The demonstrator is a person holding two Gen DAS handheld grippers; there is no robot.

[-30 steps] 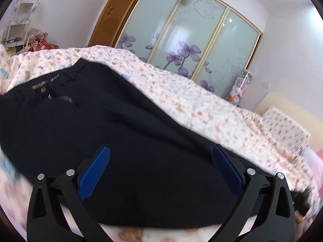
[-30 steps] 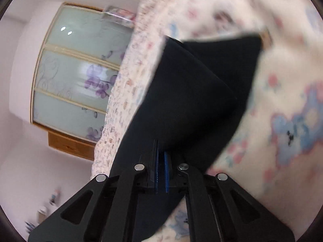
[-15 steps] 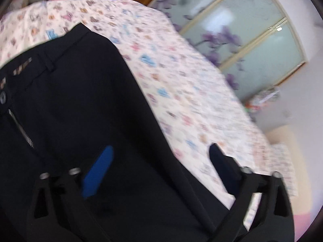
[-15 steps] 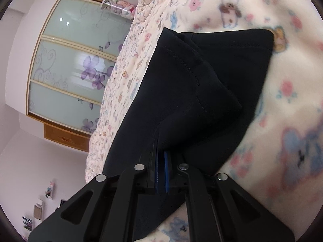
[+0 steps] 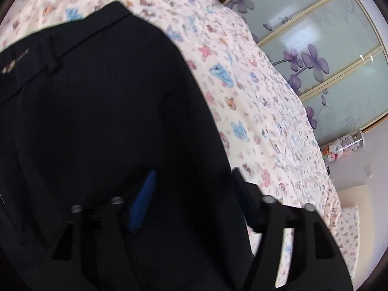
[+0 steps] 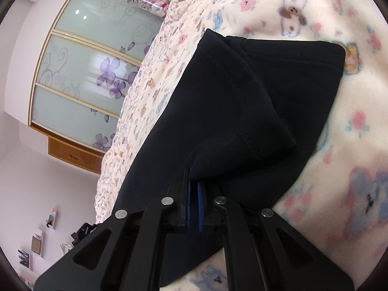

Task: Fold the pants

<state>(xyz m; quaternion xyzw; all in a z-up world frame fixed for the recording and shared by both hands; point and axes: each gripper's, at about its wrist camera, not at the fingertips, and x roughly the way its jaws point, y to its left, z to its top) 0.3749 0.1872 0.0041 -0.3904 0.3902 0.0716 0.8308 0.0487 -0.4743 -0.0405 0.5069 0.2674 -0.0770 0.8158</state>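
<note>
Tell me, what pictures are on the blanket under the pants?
Little pastel teddy bears and flowers on cream. The blanket shows best in the right wrist view.

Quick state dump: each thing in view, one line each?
Black fabric pants: spread on the bed, waistband end flat, a hem corner lifted.
Left tool: open over the pants, jaws just been closing, pads not pressing the cloth.
Right tool: shut on a pinched fold of pants near the hem.
Floral bear-print bedspread: laid over the bed, under the pants.
Frosted sliding wardrobe doors: closed.

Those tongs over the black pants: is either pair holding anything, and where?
The right tongs pinch the pants at a leg's hemmed end. The left tongs hold nothing.
</note>
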